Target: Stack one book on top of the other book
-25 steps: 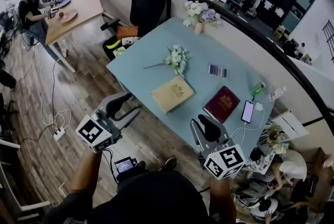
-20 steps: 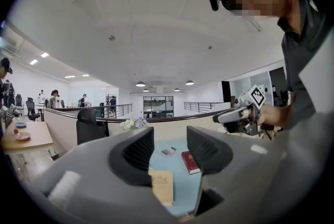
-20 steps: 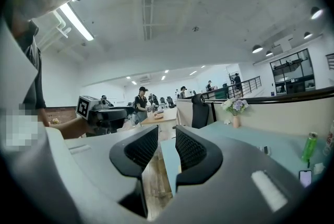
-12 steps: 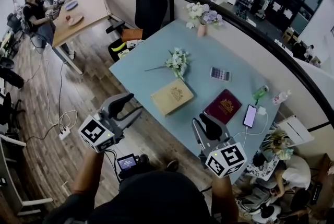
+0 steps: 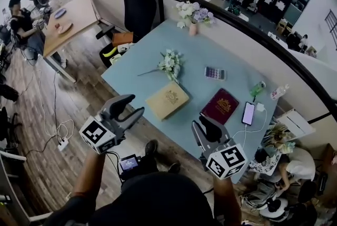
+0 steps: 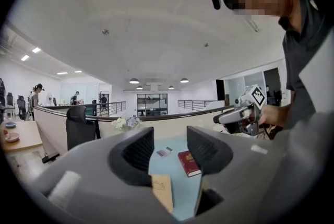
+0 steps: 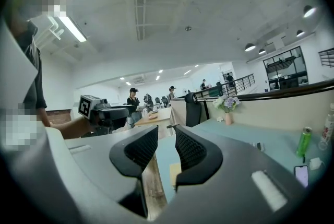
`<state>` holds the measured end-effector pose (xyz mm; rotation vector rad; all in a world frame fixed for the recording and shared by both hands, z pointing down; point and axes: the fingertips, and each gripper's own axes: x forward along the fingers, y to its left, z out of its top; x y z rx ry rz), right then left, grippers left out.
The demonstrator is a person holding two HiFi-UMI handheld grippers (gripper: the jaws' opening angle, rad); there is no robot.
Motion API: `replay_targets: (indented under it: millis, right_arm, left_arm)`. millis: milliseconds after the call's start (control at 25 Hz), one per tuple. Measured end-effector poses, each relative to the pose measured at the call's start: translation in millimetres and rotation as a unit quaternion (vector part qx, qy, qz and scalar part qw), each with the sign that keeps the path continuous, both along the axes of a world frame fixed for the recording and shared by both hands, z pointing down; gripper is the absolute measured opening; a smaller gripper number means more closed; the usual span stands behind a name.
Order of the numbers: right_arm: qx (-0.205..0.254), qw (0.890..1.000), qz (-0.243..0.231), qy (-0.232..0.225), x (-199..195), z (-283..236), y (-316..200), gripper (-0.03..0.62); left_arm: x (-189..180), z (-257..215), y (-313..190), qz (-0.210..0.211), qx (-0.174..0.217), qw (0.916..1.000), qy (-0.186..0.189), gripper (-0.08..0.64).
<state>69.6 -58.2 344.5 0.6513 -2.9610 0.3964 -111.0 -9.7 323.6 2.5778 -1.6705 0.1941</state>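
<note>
I hold both tongs short of the table (image 5: pixel 210 51), over the wooden floor at the lower part of the head view. The left tongs (image 5: pixel 132 105) are spread with only air between the jaws, and the right tongs (image 5: pixel 206 126) are spread too and hold nothing. The tan book (image 5: pixel 167 99) lies flat near the table's near edge, at centre frame. The red book (image 5: pixel 220 106) lies flat to its right, close but not touching. Neither is lifted, so I judge the stack not yet begun.

The step in hand is the reach. I would send the right tongs to the red book, since it sits straight ahead of them. A flat book gives little to bite on, so I would come in low at its near edge and pinch cover and pages together. The phone (image 5: pixel 247 113) lies just beside that book on the right, so I should keep the jaw off it. The left tongs could steady the tan book while the red one comes down square on top.
</note>
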Motion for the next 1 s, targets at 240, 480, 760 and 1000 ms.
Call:
replay_targets:
  millis: [240, 480, 760, 1000]
  right_arm:
    - [-0.008, 0.999, 0.032, 0.013, -13.4, 6.0, -10.2, 0.104]
    - [-0.018, 0.997, 0.067, 0.024, -35.2, 14.5, -25.8, 0.104]
    - [-0.033, 0.992, 0.115, 0.035, -54.6, 27.3, -41.2, 0.104]
    - [-0.048, 0.986, 0.150, 0.044, -69.3, 41.1, -53.3, 0.104]
  left_arm:
    - [-20.9, 10.9, -32.2, 0.034, 0.017, 0.9993, 0.004, 0.247]
    - [-41.6, 14.8, -66.5, 0.076, 0.017, 0.9964, 0.035, 0.247]
    - [-62.6, 37.5, -102.6, 0.123, -0.005, 0.9919, 0.030, 0.247]
    - [-74.9, 53.2, -128.6, 0.158, -0.019, 0.9864, 0.042, 0.247]
